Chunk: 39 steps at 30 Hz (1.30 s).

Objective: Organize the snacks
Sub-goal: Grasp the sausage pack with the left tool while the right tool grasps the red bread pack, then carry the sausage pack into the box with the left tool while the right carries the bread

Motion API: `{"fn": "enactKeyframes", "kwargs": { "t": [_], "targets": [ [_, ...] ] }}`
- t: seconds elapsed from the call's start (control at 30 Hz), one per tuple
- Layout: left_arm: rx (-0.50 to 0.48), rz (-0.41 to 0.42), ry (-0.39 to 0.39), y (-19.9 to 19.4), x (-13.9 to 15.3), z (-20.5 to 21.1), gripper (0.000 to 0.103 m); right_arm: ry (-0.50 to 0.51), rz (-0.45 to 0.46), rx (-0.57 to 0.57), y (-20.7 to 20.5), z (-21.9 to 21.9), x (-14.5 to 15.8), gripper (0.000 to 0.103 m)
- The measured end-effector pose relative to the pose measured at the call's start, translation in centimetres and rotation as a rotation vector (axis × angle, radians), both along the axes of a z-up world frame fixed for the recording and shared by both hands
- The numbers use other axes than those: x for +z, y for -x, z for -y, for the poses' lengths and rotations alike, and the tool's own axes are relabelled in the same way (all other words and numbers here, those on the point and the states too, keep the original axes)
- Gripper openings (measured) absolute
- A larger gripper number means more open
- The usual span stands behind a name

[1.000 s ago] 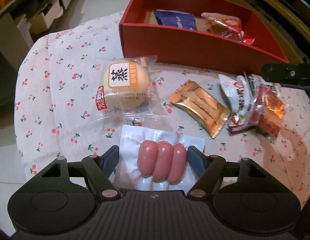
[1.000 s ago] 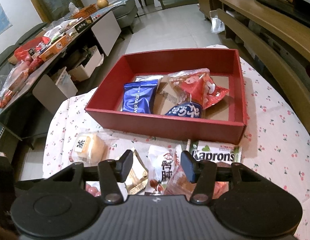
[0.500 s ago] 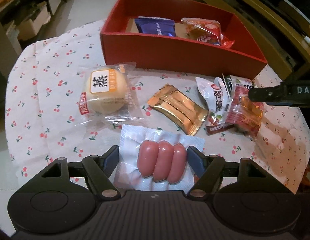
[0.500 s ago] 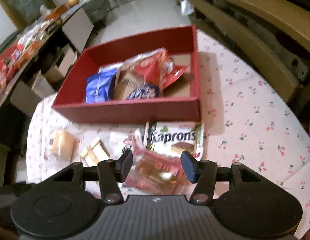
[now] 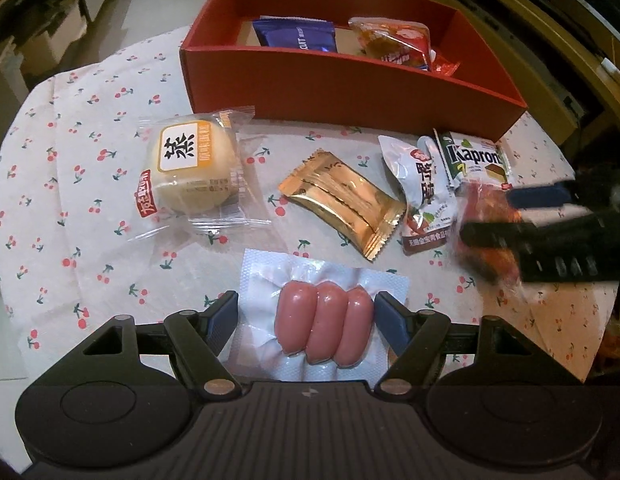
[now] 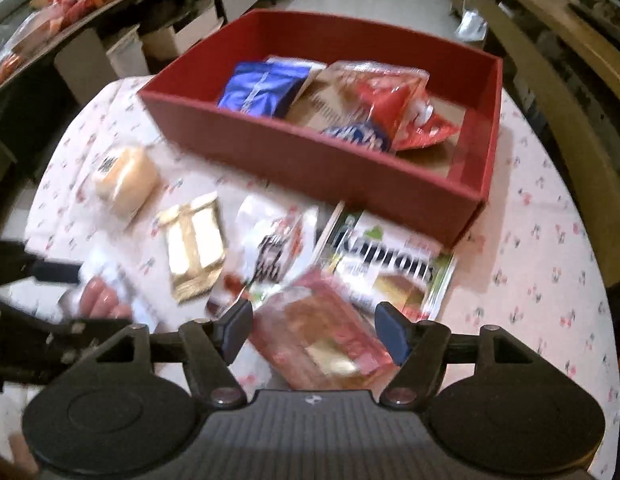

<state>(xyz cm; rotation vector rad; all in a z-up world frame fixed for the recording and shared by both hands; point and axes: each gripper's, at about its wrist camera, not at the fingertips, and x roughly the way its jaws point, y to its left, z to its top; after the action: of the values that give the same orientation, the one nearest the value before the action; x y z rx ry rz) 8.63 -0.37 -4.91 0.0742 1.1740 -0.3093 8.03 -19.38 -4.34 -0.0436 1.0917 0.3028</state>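
My left gripper is shut on a clear pack of three pink sausages, just above the cherry-print tablecloth. My right gripper hangs low at the right over a red see-through snack packet. That packet lies between its fingers, partly on the green Kaprons wafer pack. Its jaws are opening and the pads do not press on the packet. The red box stands behind, holding a blue biscuit pack and a red bag. In the left wrist view the right gripper is blurred.
On the cloth lie a wrapped round bun, a gold foil packet and a white-and-red pouch. The round table's edge curves close on the left and right. Wooden furniture stands at the far right, and a cluttered counter at the far left.
The right gripper sank onto the red packet, rolled, and spread its jaws wider. The left view swung slightly while the sausage pack kept its place between the left fingers.
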Motion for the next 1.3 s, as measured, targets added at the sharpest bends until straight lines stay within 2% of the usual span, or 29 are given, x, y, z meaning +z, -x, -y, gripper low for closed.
{"fn": "enactKeyframes", "kwargs": {
  "t": [0.07,0.1,0.17,0.3,0.33,0.4,0.5,0.6,0.8,0.9,1.3],
  "targets": [
    [-0.004,-0.004,-0.001,0.0,-0.1,0.0,0.078,0.009,-0.009,0.029,1.1,-0.4,0.1,0.072],
    [-0.007,-0.006,-0.002,0.1,-0.1,0.0,0.078,0.015,-0.018,0.047,1.5,-0.7,0.1,0.077],
    [-0.015,-0.007,-0.005,0.2,-0.2,0.2,0.078,0.034,-0.026,0.072,2.0,-1.1,-0.3,0.081],
    [-0.024,-0.01,-0.012,0.2,-0.4,0.4,0.079,0.079,-0.046,0.073,1.7,-1.5,-1.0,0.081],
    [-0.024,-0.012,-0.014,0.1,-0.4,0.4,0.079,0.084,-0.046,0.066,1.7,-1.4,-1.1,0.081],
    [-0.024,-0.019,-0.02,0.1,-0.7,0.4,0.079,0.09,-0.042,0.048,1.8,-1.3,-1.1,0.064],
    [-0.031,-0.03,-0.034,0.0,-1.0,0.7,0.079,0.099,-0.036,0.018,2.2,-1.2,-1.2,0.06],
    [-0.045,-0.024,-0.034,0.2,-0.9,1.0,0.078,0.108,-0.019,0.002,2.9,-1.4,-1.0,0.059],
    [-0.041,-0.005,-0.019,0.5,-0.2,0.8,0.078,0.038,0.022,-0.091,3.4,-0.1,0.5,0.059],
    [-0.032,0.004,-0.015,0.4,0.0,0.7,0.078,0.036,0.033,-0.12,3.2,0.0,0.8,0.059],
    [-0.006,0.04,0.02,0.0,1.4,0.4,0.078,-0.01,0.071,-0.142,2.9,0.5,1.7,0.059]
  ]
}}
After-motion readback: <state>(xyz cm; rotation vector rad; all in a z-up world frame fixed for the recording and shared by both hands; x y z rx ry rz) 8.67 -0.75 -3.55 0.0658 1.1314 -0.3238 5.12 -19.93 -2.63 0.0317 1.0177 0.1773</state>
